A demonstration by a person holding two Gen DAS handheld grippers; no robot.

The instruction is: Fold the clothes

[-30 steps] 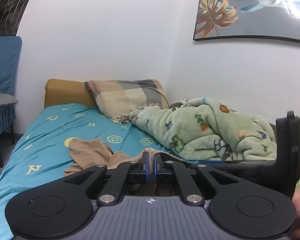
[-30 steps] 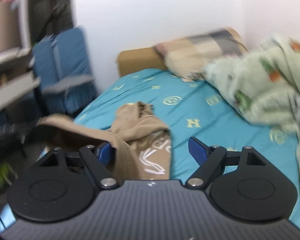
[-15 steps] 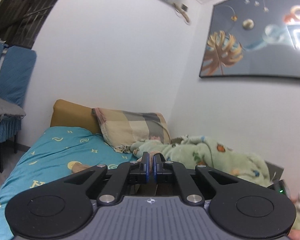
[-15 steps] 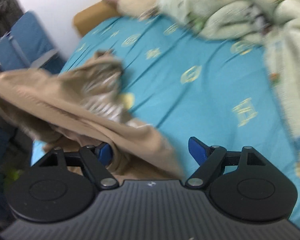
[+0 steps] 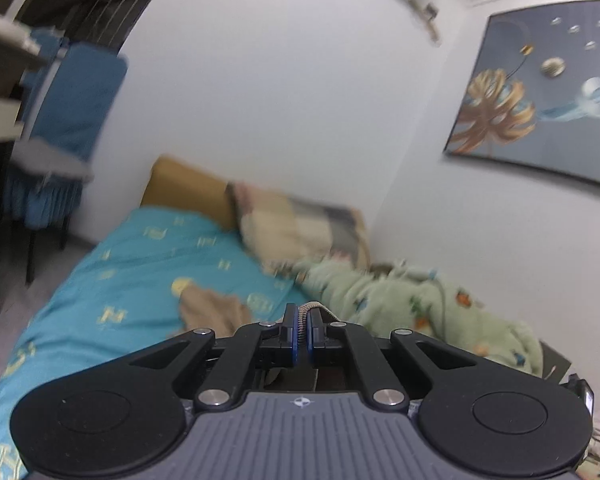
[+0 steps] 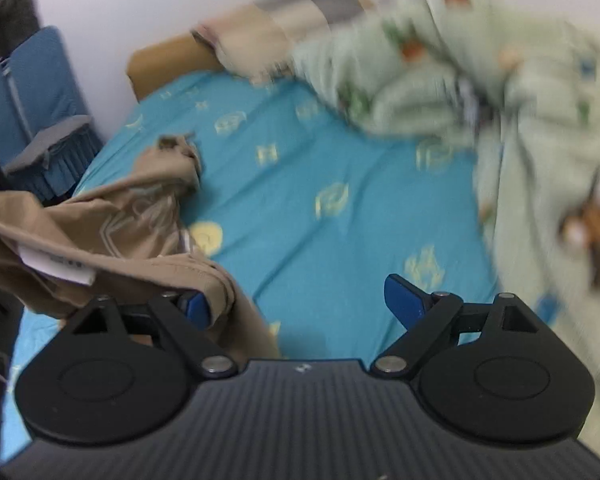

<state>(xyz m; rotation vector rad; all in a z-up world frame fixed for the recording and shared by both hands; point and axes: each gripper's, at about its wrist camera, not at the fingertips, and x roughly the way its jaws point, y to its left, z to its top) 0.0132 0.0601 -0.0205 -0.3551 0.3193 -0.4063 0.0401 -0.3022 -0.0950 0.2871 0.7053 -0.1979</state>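
A tan garment [image 6: 120, 224] with a pale print and a white label hangs stretched from the left edge of the right wrist view; its far end rests on the teal bed sheet [image 6: 320, 240]. My right gripper [image 6: 300, 304] points down at the bed with its jaws opening. A fold of the tan cloth drapes over its left finger [image 6: 196, 306], and the pads press on nothing. In the left wrist view my left gripper [image 5: 302, 320] is shut on a ribbed edge of the tan garment [image 5: 212, 308], whose rest lies bunched on the sheet ahead.
A crumpled green blanket [image 6: 480, 80] covers the right side of the bed, and a checked pillow [image 5: 300, 232] leans on the headboard. A blue chair [image 5: 72, 128] stands left of the bed. A framed picture [image 5: 540, 112] hangs on the right wall.
The tan garment has risen off the sheet and now hangs stretched across the right view. The right jaws stand wider. The left view tilted up and rolled, its grip unchanged.
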